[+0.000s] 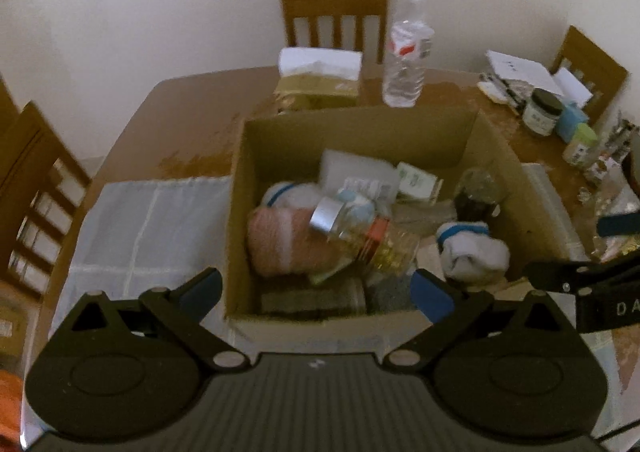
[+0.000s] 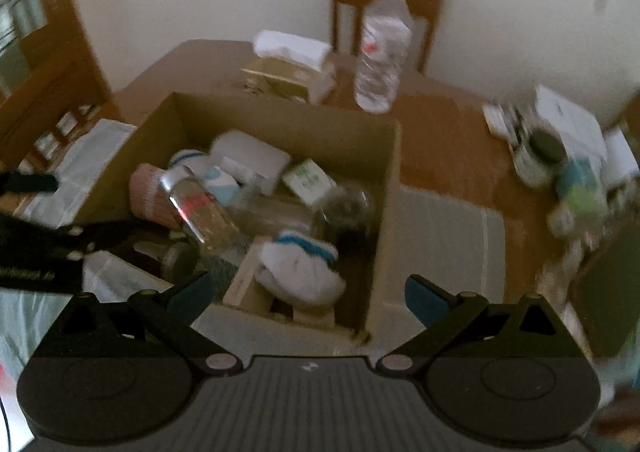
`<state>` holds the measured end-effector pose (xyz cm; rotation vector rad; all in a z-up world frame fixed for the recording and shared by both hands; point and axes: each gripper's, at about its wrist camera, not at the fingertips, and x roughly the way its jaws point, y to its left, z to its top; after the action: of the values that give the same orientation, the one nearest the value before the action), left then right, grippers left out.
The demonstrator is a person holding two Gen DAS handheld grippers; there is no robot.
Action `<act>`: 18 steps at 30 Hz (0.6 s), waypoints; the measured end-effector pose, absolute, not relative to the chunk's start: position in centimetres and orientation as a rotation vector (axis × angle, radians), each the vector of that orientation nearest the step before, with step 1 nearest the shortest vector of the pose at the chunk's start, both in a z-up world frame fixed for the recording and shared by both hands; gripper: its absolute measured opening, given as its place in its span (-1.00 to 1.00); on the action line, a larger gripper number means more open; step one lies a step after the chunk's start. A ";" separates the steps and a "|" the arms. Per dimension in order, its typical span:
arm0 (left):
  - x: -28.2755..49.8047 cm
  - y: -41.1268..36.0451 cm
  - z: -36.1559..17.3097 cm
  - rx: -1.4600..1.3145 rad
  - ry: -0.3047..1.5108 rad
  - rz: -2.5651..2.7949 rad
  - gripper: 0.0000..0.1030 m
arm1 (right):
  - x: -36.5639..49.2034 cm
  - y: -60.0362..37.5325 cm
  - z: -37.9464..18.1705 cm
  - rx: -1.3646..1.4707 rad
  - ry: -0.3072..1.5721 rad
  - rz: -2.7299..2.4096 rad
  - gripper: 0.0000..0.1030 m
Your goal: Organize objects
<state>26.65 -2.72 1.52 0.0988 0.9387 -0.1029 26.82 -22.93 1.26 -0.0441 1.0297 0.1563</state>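
Observation:
An open cardboard box [image 1: 360, 124] [image 2: 280, 116] stands on the table, filled with several items: a glass jar with a silver lid [image 1: 356, 230] [image 2: 200, 208], a pink roll [image 1: 280, 244], white and blue socks [image 1: 472, 248] [image 2: 300, 264], and small cartons. My left gripper [image 1: 316, 292] is open and empty above the box's near edge. My right gripper [image 2: 308, 296] is open and empty above the box's near right corner.
A water bottle [image 1: 408, 48] [image 2: 382, 48] and a tissue box [image 1: 316, 80] [image 2: 288, 68] stand behind the box. Jars and small containers [image 1: 560, 116] [image 2: 560, 168] crowd the table's right side. White cloths [image 1: 148, 220] [image 2: 440, 244] lie beside the box. Chairs surround the table.

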 end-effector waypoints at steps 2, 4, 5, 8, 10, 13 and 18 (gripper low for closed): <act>26.1 -2.7 1.2 0.102 0.958 -0.086 0.95 | 26.3 -22.9 0.7 -0.024 1.051 0.122 1.00; 25.6 -2.7 1.1 0.112 0.991 -0.060 0.95 | 25.6 -22.8 0.5 -0.009 1.065 0.079 1.00; 25.4 -2.6 1.0 0.111 1.011 -0.052 0.94 | 25.3 -22.8 0.5 0.002 1.071 0.063 1.00; 24.6 -2.2 1.3 0.060 1.036 -0.059 0.94 | 24.1 -23.1 0.9 0.076 1.085 0.033 1.00; 24.0 -2.0 1.8 0.041 1.040 -0.056 0.94 | 23.3 -23.0 1.1 0.113 1.095 0.038 1.00; 23.4 -2.2 2.6 0.050 1.029 -0.054 0.94 | 22.5 -22.4 1.7 0.096 1.084 0.027 1.00; 23.2 -2.4 3.6 0.101 1.006 -0.042 0.95 | 22.1 -22.5 3.1 0.103 1.053 0.004 1.00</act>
<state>23.24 -2.37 3.57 0.1007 1.0064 -0.0417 22.10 -22.45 3.07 0.1032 1.0535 0.0043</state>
